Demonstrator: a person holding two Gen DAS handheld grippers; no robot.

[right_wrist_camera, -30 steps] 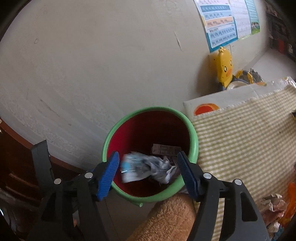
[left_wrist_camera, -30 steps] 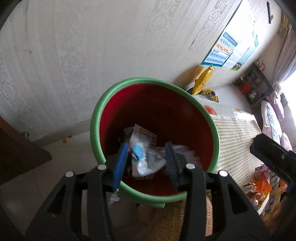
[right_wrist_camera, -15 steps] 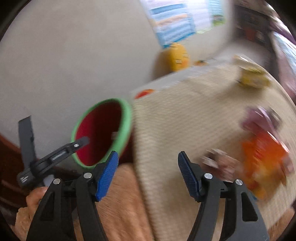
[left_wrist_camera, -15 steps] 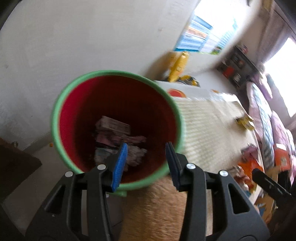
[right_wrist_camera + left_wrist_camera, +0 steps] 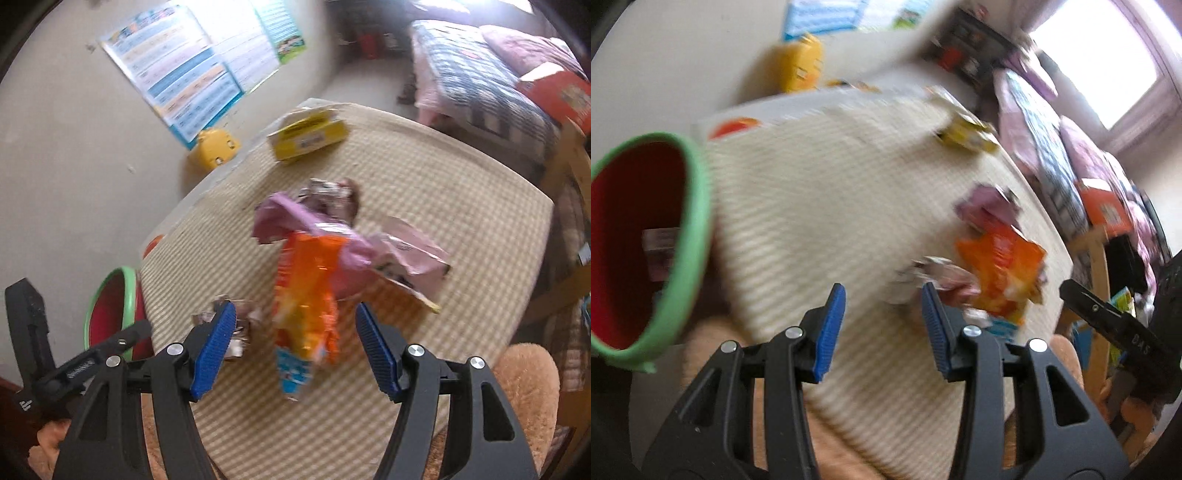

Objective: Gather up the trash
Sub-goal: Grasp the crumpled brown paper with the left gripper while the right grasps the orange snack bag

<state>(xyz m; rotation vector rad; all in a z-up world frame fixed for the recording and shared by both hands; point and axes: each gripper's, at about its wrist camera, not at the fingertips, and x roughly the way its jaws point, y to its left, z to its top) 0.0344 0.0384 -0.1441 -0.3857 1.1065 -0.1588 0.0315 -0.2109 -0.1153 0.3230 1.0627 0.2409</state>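
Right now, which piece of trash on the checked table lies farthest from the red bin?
The yellow cardboard box, alone at the table's far edge; the orange snack bag, pink wrapper and crumpled silver wrapper lie nearer.

Blurred view down over a checked table cloth (image 5: pixel 820 206). Left gripper (image 5: pixel 882 325) above it, blue pads apart, empty. Green-rimmed red bin (image 5: pixel 694 221) at left edge, wrappers inside. Orange packet (image 5: pixel 1001 266), pink wrapper (image 5: pixel 986 206) and crumpled white wrapper (image 5: pixel 923 273) just beyond the pads; yellow box (image 5: pixel 967 133) farther off.

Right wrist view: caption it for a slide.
Open right gripper above an orange wrapper on the checked tablecloth.
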